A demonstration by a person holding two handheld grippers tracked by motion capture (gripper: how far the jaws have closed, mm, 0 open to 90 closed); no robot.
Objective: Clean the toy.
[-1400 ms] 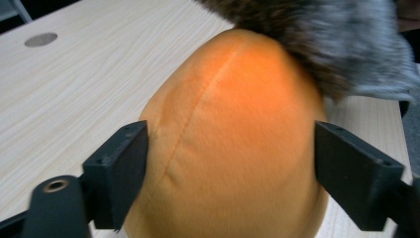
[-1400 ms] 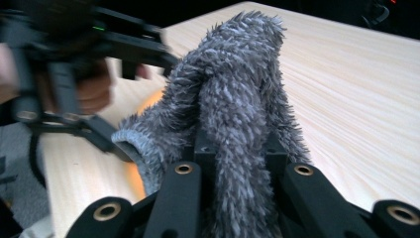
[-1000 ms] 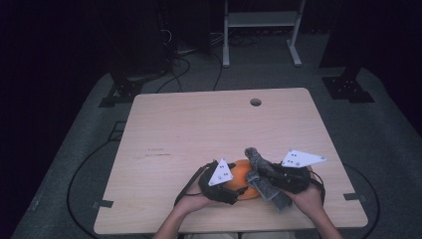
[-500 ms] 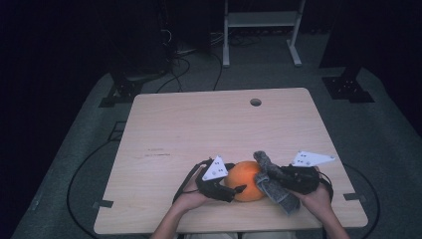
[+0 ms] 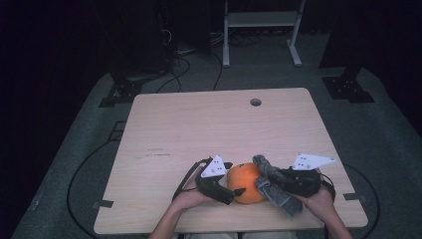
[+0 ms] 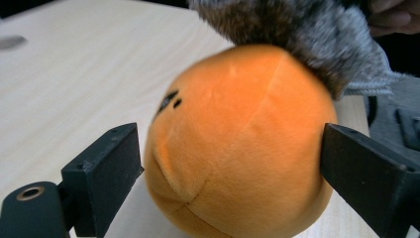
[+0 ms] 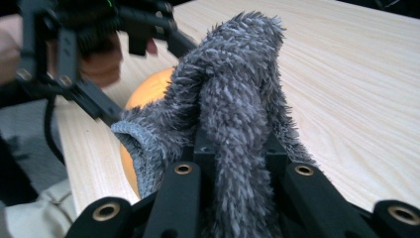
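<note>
My left gripper has just been opening; the orange plush ball sits between its jaws, seemingly untouched. My right gripper clamps the grey fuzzy cloth against that ball.

bench: pale wood top, rounded corners, on grey floor | round hole near far edge, right of centre | faint dark marks left of centre | orange plush ball rests on bench near the front edge, right of middle | grey fuzzy cloth beside ball, lower end reaching bench top
</note>
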